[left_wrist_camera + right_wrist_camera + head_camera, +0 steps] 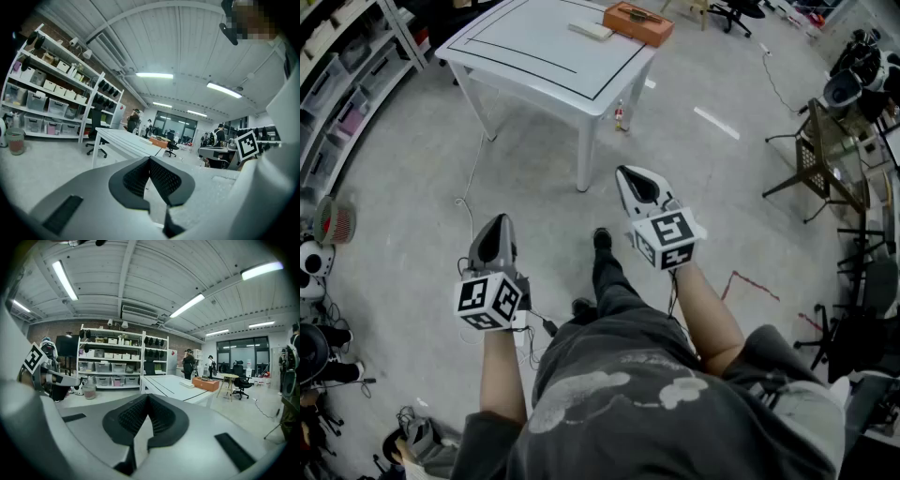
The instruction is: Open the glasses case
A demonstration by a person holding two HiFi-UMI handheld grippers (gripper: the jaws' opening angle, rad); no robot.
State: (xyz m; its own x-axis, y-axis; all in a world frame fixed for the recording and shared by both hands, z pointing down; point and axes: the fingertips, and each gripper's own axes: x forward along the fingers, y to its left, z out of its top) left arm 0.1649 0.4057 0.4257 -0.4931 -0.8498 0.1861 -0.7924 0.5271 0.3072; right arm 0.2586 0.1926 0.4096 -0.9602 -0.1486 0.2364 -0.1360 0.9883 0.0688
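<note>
White table is topped by orange case at far corner; left gripper and right gripper are clenched empty, short of it.

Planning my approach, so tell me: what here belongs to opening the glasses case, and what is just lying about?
For the job: orange case, likely the glasses case, on the white table; left hand-held gripper and right hand-held gripper, both shut, empty.

Lying about: cream flat item beside the case; small bottle on the floor by a table leg; storage shelves; office chair.
</note>
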